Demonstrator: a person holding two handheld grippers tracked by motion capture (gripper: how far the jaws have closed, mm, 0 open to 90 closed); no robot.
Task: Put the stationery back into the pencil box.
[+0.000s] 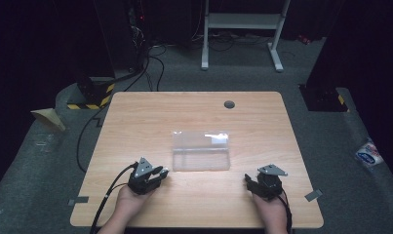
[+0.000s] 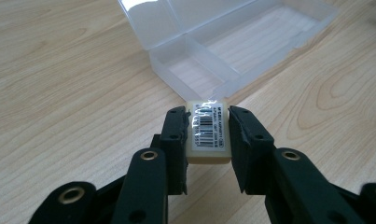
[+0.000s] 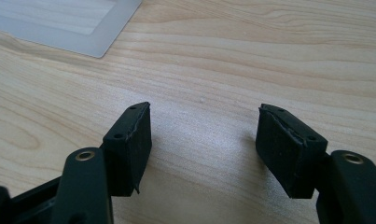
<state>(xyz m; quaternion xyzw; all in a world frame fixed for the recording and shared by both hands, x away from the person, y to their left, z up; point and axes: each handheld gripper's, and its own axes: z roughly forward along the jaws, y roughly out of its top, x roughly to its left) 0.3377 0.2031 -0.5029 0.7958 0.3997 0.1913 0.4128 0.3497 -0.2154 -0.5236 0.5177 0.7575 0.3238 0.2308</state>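
A clear plastic case (image 1: 201, 150) lies open in the middle of the wooden table (image 1: 135, 112), lid folded back. In the left gripper view its divided compartments (image 2: 213, 60) are just ahead of me. My left gripper (image 2: 208, 130) is shut on a small cream eraser with a barcode label (image 2: 208, 127), held above the table near the case's front left corner. In the high view the left gripper (image 1: 161, 171) sits left of the case. My right gripper (image 1: 246, 181) rests at the front right, open, with nothing but bare wood between its pads (image 3: 132, 149).
A corner of the case (image 3: 59, 21) lies at the top left of the right gripper view. A round grommet hole (image 1: 229, 104) marks the table's far side. Beyond the table stand a white frame (image 1: 243, 29), cables and black-yellow striped blocks (image 1: 94, 95) on grey floor.
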